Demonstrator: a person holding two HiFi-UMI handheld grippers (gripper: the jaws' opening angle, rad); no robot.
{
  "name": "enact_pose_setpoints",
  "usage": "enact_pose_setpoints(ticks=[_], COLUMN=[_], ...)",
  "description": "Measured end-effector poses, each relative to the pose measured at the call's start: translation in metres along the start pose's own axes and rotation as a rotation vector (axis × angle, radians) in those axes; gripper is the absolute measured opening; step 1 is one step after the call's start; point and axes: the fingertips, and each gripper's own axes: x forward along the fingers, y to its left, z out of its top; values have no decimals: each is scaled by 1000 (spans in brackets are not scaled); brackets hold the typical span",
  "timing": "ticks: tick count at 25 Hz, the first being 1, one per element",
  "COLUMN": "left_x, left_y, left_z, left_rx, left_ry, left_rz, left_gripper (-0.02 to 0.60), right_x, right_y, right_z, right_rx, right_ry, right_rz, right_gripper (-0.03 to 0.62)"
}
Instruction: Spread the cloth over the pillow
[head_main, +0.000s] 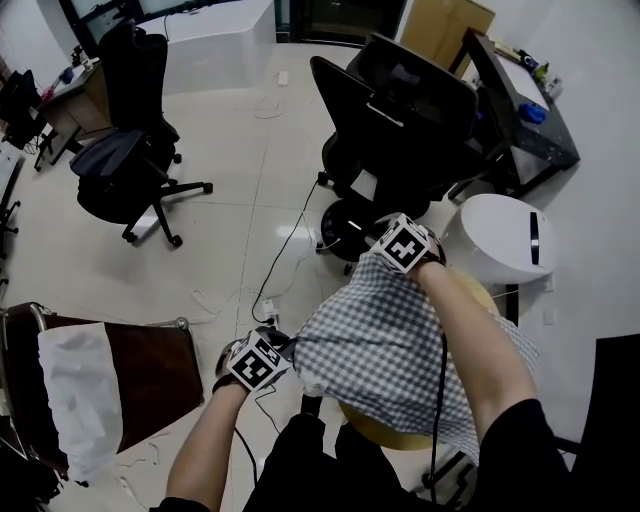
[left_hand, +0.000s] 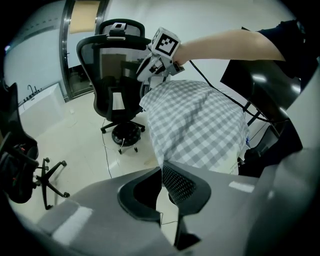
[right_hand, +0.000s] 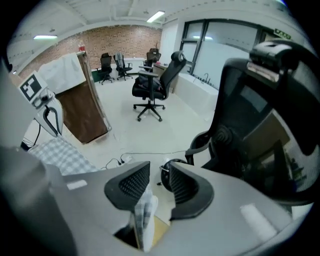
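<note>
A grey-and-white checked cloth (head_main: 385, 345) lies draped over a tan pillow (head_main: 392, 432) just in front of me. My left gripper (head_main: 288, 350) is shut on the cloth's near-left corner; in the left gripper view the cloth (left_hand: 200, 120) runs from the pinched jaws of that gripper (left_hand: 161, 169) up to the right gripper (left_hand: 151, 69). My right gripper (head_main: 392, 262) is at the cloth's far edge. Its jaws stand apart in the right gripper view (right_hand: 159, 176), with a fold of cloth (right_hand: 145, 215) loose below the gap and the pillow (right_hand: 161, 231) under it.
A black office chair (head_main: 405, 120) stands just beyond the pillow, another (head_main: 130, 150) at the far left. A white round stool (head_main: 500, 238) is at the right. A brown rack with white fabric (head_main: 100, 385) stands at the left. Cables (head_main: 285, 260) trail on the floor.
</note>
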Motion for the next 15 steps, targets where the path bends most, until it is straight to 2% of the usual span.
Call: enact_pose_setpoints(ticks=[4,9,13,15], left_x=[1,-3,-11,-18], left_y=[-2,-1,3,3], left_z=[-8,-14,-15,-19], left_rx=[-9,-7,45,118], left_ry=[7,3,-9,-1], left_rz=[-20,-36,-33,-19], left_gripper=[0,5,33,59], right_x=[-53,-136,-197,-220], right_y=[17,46,77,97], right_z=[38,55,45,32], right_rx=[-5,1,28,47], right_ry=[-161,-316,-389,-406], right_rz=[-3,-39,-70,-85], right_gripper=[133,133,133,133])
